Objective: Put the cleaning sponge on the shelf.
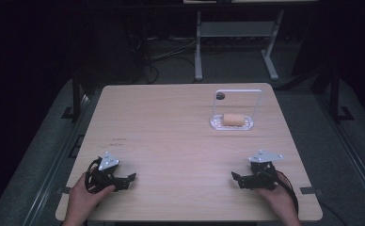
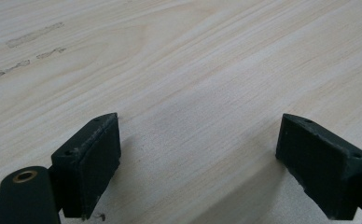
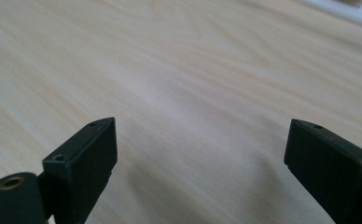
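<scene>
My left gripper [image 1: 130, 180] rests on the light wooden table [image 1: 171, 141] near its front left corner, held by a hand. In the left gripper view it [image 2: 198, 158] is open, with bare wood between the black jaws. My right gripper [image 1: 237, 179] rests near the front right, also hand-held. The right gripper view shows it [image 3: 200, 163] open over bare wood. A tan cylindrical roll [image 1: 233, 119] lies on a clear plastic stand [image 1: 218, 123] with an upright frame, at the table's back right, far from both grippers.
Faint dark marks [image 2: 25, 39] show on the wood ahead of the left gripper. Beyond the table stands a grey metal frame [image 1: 198, 47] with cables on a dark floor. Metal rails run along both sides of the table.
</scene>
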`<state>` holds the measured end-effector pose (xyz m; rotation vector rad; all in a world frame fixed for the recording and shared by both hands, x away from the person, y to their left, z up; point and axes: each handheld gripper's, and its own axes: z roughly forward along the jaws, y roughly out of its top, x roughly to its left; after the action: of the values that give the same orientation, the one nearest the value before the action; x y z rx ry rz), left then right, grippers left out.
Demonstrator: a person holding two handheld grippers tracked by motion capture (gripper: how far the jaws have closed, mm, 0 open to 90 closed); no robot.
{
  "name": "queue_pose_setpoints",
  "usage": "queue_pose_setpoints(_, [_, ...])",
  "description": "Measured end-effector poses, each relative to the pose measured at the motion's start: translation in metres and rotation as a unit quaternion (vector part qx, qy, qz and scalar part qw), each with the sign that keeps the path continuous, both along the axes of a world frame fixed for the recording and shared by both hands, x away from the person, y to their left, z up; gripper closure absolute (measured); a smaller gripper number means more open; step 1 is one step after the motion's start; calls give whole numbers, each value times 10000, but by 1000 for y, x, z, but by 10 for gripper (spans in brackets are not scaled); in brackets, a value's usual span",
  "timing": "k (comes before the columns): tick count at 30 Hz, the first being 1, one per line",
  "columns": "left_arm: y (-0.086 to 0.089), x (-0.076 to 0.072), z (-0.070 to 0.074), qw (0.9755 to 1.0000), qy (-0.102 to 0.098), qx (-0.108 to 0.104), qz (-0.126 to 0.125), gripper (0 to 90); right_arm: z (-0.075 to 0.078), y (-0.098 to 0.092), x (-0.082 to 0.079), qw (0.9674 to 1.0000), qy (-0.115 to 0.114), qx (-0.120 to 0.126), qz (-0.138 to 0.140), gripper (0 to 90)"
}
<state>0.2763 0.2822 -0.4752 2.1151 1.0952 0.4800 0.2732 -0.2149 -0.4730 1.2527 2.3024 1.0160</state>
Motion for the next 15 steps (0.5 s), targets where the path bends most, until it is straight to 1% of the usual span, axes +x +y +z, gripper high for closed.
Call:
queue_pose_setpoints(4, [0, 0, 0, 10000, 1, 0, -1, 133, -5, 1, -1, 10000, 49, -52, -9, 92])
queue_pose_setpoints(5, [0, 0, 0, 10000, 1, -1, 0, 133, -8, 2, -2, 9999, 38, -103, 42, 83])
queue_pose_setpoints(9, [0, 0, 0, 10000, 0, -2, 1, 133, -9, 4, -2, 9999, -9, -104, 46, 81])
queue_pose_setpoints(15, [0, 0, 0, 10000, 1, -1, 0, 133, -9, 3, -2, 9999, -5, -102, 48, 80])
